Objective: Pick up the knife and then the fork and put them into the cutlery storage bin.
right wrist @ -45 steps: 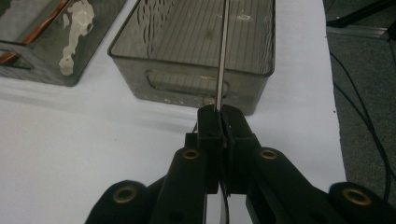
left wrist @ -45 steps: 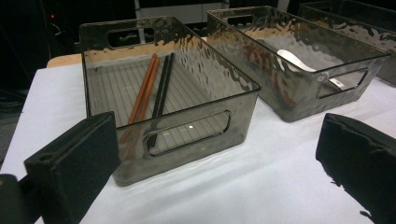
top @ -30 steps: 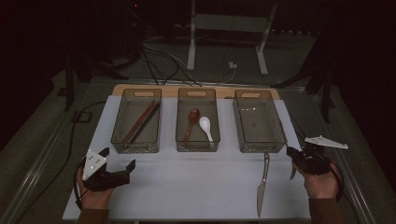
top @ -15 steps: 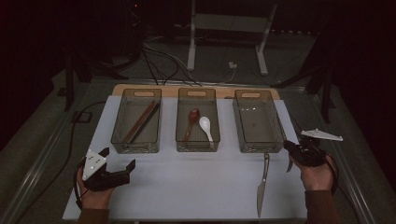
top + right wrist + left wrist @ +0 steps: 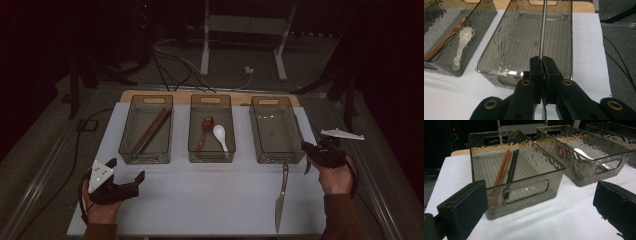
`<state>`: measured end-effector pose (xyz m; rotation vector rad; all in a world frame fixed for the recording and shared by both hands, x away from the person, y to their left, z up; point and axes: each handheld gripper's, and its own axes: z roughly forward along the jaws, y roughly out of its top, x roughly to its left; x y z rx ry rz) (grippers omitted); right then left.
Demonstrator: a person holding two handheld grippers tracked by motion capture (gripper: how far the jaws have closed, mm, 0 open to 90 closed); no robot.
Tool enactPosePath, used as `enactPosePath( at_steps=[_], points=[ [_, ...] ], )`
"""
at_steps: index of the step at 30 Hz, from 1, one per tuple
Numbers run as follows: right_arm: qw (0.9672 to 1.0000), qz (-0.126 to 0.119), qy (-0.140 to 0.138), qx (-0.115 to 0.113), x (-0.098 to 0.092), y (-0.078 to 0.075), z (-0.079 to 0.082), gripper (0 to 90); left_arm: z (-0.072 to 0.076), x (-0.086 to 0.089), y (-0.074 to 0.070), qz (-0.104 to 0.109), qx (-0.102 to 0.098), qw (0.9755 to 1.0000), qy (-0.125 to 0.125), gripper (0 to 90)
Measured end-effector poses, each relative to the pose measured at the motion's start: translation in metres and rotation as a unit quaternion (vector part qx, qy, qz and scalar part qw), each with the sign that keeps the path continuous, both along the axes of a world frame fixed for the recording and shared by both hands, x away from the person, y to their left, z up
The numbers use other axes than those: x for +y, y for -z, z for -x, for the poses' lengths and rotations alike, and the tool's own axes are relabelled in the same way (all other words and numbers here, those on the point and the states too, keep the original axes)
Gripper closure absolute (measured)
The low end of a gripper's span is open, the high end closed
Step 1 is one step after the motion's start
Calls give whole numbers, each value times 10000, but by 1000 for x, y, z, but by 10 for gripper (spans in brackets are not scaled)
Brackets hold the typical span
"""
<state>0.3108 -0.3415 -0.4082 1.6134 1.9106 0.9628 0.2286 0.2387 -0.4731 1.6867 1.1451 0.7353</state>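
Three clear bins (image 5: 146, 131) are sitting in a row on white table (image 5: 200, 195): L w/ chopsticks (image 5: 151, 131), mid w/ two spoons (image 5: 213, 134), R bare. Knife (image 5: 281, 197) is lying below R bin. Left gripper (image 5: 125, 180) is resting w/ jaws apart; right gripper (image 5: 307, 156) is hovering at knife's far end.

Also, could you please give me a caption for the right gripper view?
Right claw shut on a thin strip before the empty bin; a white spoon lies in the next bin.

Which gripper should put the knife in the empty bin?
Right. The right gripper is already shut on the knife beside the empty bin; the left gripper is open, by the chopsticks bin.
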Motion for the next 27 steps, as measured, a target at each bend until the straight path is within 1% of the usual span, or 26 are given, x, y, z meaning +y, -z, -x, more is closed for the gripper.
enactPosePath(
  at_steps=[6,15,17,21,27],
  points=[
    [10000,-42,22,-24,0,-2,-10,879,0,0,0,-4,5,10000,5,7],
    [10000,1,41,-88,3,-6,-25,879,0,0,1,4,9,10000,-6,7],
    [9999,-62,1,-105,3,-6,-28,879,0,0,0,5,10,10000,-3,7],
    [9997,-203,39,-105,0,-5,-36,879,0,0,1,1,16,10000,0,7],
    [9998,-119,80,-137,1,-3,-45,879,0,0,1,8,18,10000,-8,7]
  ],
)
